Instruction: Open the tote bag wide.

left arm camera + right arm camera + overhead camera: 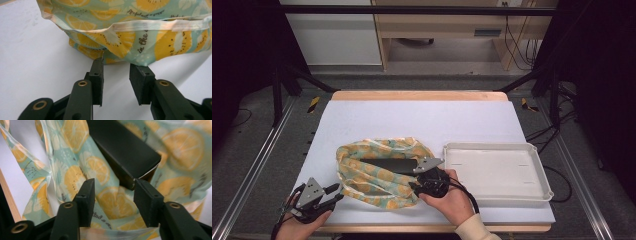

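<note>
A lemon-print cloth bag (377, 175) lies open on the white table cover, with a flat black box (388, 165) resting inside it. In the right gripper view the box (125, 150) sits just beyond my open right gripper (113, 192), above the bag's fabric (75, 170). From the high view, my right gripper (422, 181) is at the bag's right rim. My left gripper (332, 192) stands open at the bag's lower left edge. Its fingertips (98, 67) nearly touch the bag's hem (130, 37), and nothing lies between them.
A white shallow tray (497, 172) sits to the right of the bag, close to my right hand. The table's wooden front edge (432, 228) runs just below both hands. Black frame posts stand at both sides.
</note>
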`<control>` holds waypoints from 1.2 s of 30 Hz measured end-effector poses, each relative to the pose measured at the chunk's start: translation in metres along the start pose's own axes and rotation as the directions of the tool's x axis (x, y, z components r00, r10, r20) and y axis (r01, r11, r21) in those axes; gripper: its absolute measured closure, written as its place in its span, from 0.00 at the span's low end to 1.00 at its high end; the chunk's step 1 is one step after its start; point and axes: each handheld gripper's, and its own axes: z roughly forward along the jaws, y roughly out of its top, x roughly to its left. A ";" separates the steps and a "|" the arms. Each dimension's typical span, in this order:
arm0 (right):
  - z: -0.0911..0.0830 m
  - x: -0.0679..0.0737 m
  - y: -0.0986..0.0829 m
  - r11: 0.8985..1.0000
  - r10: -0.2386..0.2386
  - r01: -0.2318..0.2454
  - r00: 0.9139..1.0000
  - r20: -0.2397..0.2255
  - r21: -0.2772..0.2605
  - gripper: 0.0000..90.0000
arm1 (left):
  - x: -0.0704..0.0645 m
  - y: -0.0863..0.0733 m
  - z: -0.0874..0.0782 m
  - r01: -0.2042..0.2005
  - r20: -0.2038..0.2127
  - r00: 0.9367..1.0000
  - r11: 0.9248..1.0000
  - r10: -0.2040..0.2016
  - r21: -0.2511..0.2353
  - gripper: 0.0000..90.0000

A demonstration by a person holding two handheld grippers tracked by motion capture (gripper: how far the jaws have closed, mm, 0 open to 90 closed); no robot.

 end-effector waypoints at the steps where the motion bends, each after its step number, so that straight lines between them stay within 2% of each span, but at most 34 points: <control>1: 0.002 0.000 -0.001 1.000 -0.005 0.005 1.000 -0.006 0.006 0.52 | 0.001 0.000 0.000 -0.005 0.000 1.000 1.000 0.005 -0.001 0.71; 5: 0.009 0.003 -0.005 1.000 -0.003 0.004 1.000 -0.022 0.014 0.46 | 0.001 -0.001 -0.001 0.006 -0.005 1.000 1.000 -0.006 -0.001 0.70; 8: 0.015 0.005 -0.007 0.999 -0.014 0.015 0.999 -0.030 0.039 0.46 | 0.005 -0.002 -0.002 0.002 -0.007 1.000 1.000 -0.002 -0.005 0.69; 10: 0.018 0.006 -0.008 0.998 -0.017 0.020 0.999 -0.047 0.052 0.55 | 0.007 -0.003 -0.003 0.008 -0.007 1.000 1.000 -0.008 -0.014 0.67; 12: 0.019 0.006 -0.008 0.997 -0.020 0.023 0.999 -0.045 0.067 0.63 | 0.009 -0.004 -0.004 0.021 -0.011 1.000 0.999 -0.022 -0.024 0.67; 14: 0.021 0.007 -0.009 0.997 -0.031 0.034 0.999 -0.036 0.074 0.76 | 0.011 -0.005 -0.005 0.021 -0.009 1.000 1.000 -0.021 -0.022 0.67; 15: 0.022 0.009 -0.010 0.996 -0.051 0.053 0.998 -0.037 0.070 0.89 | 0.012 -0.006 -0.005 0.013 -0.007 1.000 1.000 -0.013 -0.016 0.67; 16: 0.022 0.009 -0.010 0.996 -0.051 0.053 0.998 -0.037 0.070 0.89 | 0.014 -0.007 -0.005 0.018 -0.001 1.000 1.000 -0.018 -0.022 0.67; 19: 0.021 0.009 -0.010 0.997 -0.054 0.056 0.998 -0.032 0.062 0.99 | 0.017 -0.011 -0.005 0.032 -0.007 0.999 0.999 -0.032 -0.016 0.67; 24: 0.016 0.008 -0.010 0.998 -0.053 0.053 0.998 -0.022 0.023 1.00 | 0.021 -0.015 -0.004 0.021 0.008 1.000 1.000 -0.021 -0.008 0.66; 27: 0.011 0.007 -0.010 0.999 -0.053 0.052 0.999 -0.013 -0.007 1.00 | 0.022 -0.016 -0.005 0.029 0.015 0.999 0.999 -0.028 -0.017 0.65; 32: 0.006 0.005 -0.010 0.999 -0.043 0.043 0.999 0.003 -0.030 1.00 | 0.029 -0.019 -0.011 0.002 -0.017 1.000 1.000 -0.002 -0.001 0.65; 34: 0.004 0.006 -0.011 0.998 -0.048 0.048 0.999 -0.001 -0.039 1.00 | 0.033 -0.022 -0.015 0.014 -0.038 0.999 1.000 -0.014 -0.003 0.65; 36: 0.002 0.008 -0.012 0.997 -0.064 0.064 0.998 -0.005 -0.041 1.00 | 0.034 -0.022 -0.018 0.050 -0.060 0.997 0.999 -0.051 -0.021 0.65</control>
